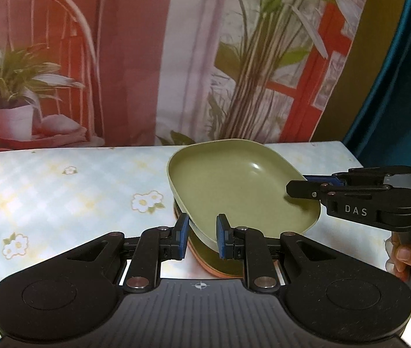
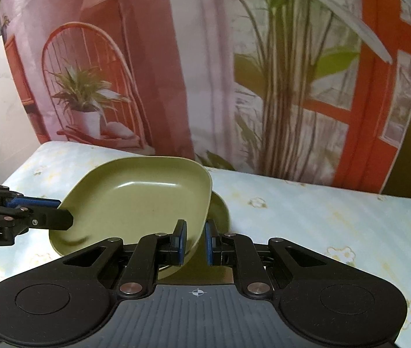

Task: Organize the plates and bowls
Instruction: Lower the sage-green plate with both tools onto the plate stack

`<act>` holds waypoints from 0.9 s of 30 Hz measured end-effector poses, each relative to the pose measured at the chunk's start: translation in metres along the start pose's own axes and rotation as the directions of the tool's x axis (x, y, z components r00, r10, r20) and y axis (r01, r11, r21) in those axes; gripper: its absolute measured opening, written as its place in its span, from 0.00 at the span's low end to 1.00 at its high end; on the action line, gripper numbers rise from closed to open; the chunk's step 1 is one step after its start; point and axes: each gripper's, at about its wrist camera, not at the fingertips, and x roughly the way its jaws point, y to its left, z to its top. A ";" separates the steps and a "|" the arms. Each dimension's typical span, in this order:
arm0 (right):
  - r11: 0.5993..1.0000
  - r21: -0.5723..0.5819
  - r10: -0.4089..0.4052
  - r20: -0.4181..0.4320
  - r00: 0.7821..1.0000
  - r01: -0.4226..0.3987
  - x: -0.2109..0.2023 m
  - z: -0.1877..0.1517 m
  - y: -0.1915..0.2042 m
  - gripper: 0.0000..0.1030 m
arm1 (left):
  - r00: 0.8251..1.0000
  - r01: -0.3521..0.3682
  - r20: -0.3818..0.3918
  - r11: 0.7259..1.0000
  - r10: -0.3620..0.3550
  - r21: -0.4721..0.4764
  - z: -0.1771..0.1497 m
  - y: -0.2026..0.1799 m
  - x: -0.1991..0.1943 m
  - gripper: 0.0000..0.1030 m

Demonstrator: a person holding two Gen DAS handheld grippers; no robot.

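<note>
A: Left wrist view?
B: Floral tablecloth [image 1: 60,191], printed plant backdrop [image 1: 135,58] behind. The green bowl [image 1: 240,185], tilted, long axis running near-left to far-right, sits over a plate stack [image 1: 205,256]. The left gripper [image 1: 202,236] clasps its near rim.
A: Right wrist view?
B: Same tablecloth [image 2: 321,208]. The right gripper [image 2: 195,242] pinches the green bowl's [image 2: 135,203] rim; the left gripper [image 2: 57,217] reaches its far edge.

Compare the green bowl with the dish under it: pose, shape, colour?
Pose: the green bowl is tilted, with both grippers' fingers astride its rim, the left gripper and the right gripper; the lower dish lies flat on the table.
Shape: the bowl is deep, the dish shallower.
Colour: the dish shows an orange edge, the bowl none.
Both have green insides.
</note>
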 end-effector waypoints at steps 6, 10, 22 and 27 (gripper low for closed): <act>1.000 0.016 -0.004 0.000 1.000 0.004 0.003 -0.010 -0.012 0.12 | 1.000 -0.004 -0.021 1.000 0.005 0.018 -0.003 -0.006 0.009 0.21; 1.000 0.023 -0.002 -0.003 1.000 0.002 0.006 -0.014 -0.015 0.12 | 0.999 -0.010 -0.034 1.000 0.011 0.022 -0.005 -0.005 0.014 0.21; 1.000 0.022 -0.009 -0.029 1.000 0.010 0.016 -0.023 -0.017 0.12 | 0.998 -0.013 -0.068 1.000 0.015 0.022 -0.010 -0.006 0.027 0.21; 1.000 0.006 -0.024 -0.029 0.999 0.024 0.020 -0.025 -0.015 0.12 | 0.997 -0.021 -0.072 0.999 0.023 0.024 -0.011 -0.005 0.030 0.21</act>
